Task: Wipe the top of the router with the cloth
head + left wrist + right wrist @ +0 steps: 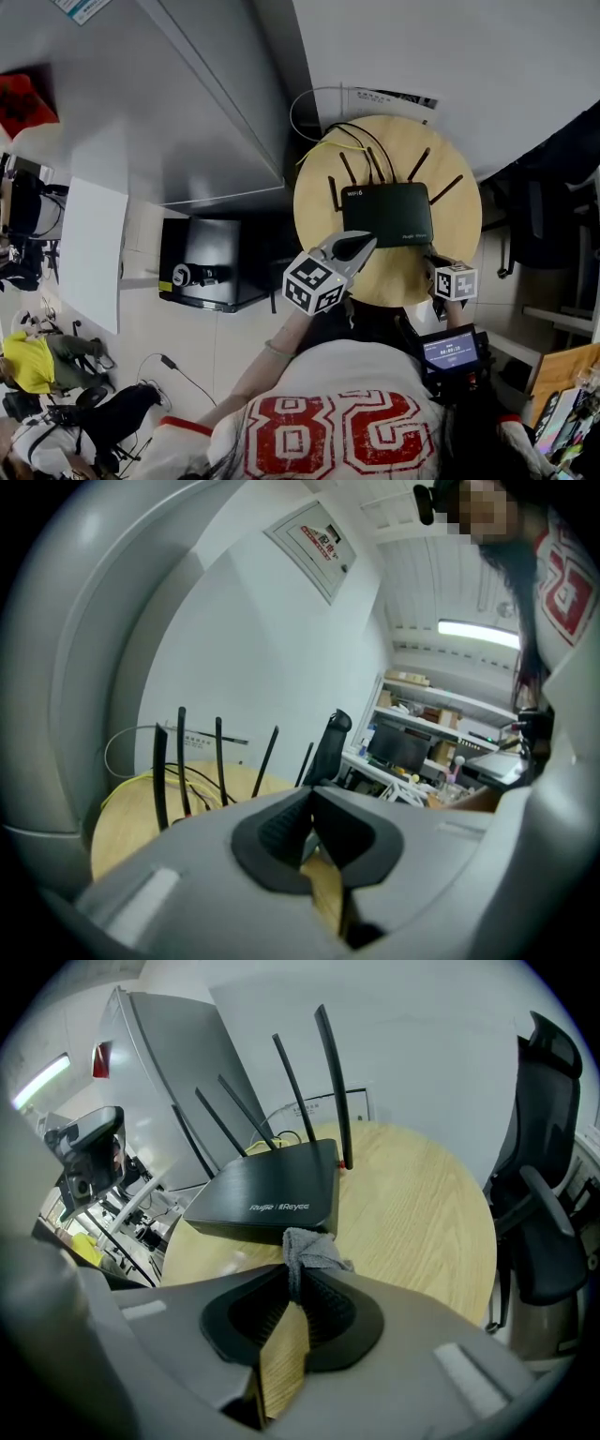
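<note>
Grey cloth pinched by the right gripper (292,1286)
The crumpled grey cloth (307,1249) faces a flat black antennaed router (272,1194) at 11 o'clock; the left gripper (311,803) is closed and empty.

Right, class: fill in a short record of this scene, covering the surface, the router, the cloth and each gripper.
surface: round wooden table
router: black, lying flat on the table
cloth: grey, by the router's front edge, not on its top
left gripper: shut, empty, near the router's front
right gripper: shut on the cloth
</note>
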